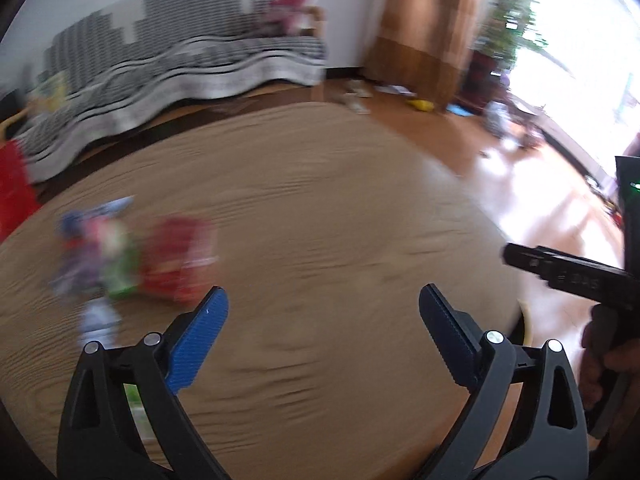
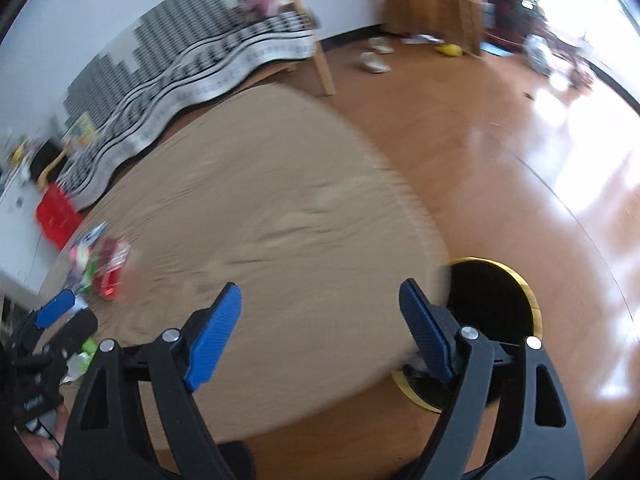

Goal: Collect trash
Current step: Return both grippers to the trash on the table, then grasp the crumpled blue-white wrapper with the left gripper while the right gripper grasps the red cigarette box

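A blurred pile of trash wrappers, red, green, blue and white, lies on the left side of the round tan table. My left gripper hovers open over the table, to the right of the pile, with nothing between its blue pads. In the right wrist view my right gripper is open and empty above the table's near edge. The same wrappers lie far to its left, near the left gripper. A black bin with a gold rim stands on the floor under the table's right edge.
A sofa with a striped black-and-white cover runs behind the table. A red crate sits at the left. Slippers and a yellow item lie on the shiny wooden floor. A hand holds the right gripper's handle.
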Available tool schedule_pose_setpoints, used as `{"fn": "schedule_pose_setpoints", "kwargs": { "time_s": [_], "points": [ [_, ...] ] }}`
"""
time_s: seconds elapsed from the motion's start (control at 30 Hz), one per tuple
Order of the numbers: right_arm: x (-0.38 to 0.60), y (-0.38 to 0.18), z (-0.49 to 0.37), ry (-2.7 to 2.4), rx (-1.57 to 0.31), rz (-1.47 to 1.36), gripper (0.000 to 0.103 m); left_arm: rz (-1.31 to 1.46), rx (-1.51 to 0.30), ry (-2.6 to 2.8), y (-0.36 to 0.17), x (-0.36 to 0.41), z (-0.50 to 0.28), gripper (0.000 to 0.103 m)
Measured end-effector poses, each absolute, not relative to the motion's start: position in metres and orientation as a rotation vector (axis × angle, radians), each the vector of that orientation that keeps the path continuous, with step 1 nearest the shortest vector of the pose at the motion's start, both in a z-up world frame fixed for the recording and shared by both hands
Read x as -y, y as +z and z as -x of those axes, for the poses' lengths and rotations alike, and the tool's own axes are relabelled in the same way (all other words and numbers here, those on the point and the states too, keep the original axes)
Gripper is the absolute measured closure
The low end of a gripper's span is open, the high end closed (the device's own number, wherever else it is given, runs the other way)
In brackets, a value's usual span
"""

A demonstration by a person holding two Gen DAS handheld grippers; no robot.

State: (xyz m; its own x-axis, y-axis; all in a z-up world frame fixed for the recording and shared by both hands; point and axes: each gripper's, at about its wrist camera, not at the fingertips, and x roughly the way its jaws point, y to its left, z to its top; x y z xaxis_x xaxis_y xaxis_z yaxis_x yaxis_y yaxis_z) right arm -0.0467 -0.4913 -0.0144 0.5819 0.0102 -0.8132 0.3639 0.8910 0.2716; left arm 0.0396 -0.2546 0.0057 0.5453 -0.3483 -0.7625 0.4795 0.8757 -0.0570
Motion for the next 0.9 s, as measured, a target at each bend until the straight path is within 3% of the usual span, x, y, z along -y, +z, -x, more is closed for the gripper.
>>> {"fn": "schedule_pose_setpoints", "kwargs": {
  "time_s": [0.37,0.9],
  "points": [
    [0.338,-0.023,-0.045,-0.012,-0.983,-0.301,0.025,-0.047,-0.929,-0.211,-0.017,0.070,-0.078,0.010],
    [0.307,-0.041,-0.080,0.022,-0.998,-0.293,0.024,-0.071,-1.015,-0.201,-0.059,0.076,-0.109,0.010]
  ]
}}
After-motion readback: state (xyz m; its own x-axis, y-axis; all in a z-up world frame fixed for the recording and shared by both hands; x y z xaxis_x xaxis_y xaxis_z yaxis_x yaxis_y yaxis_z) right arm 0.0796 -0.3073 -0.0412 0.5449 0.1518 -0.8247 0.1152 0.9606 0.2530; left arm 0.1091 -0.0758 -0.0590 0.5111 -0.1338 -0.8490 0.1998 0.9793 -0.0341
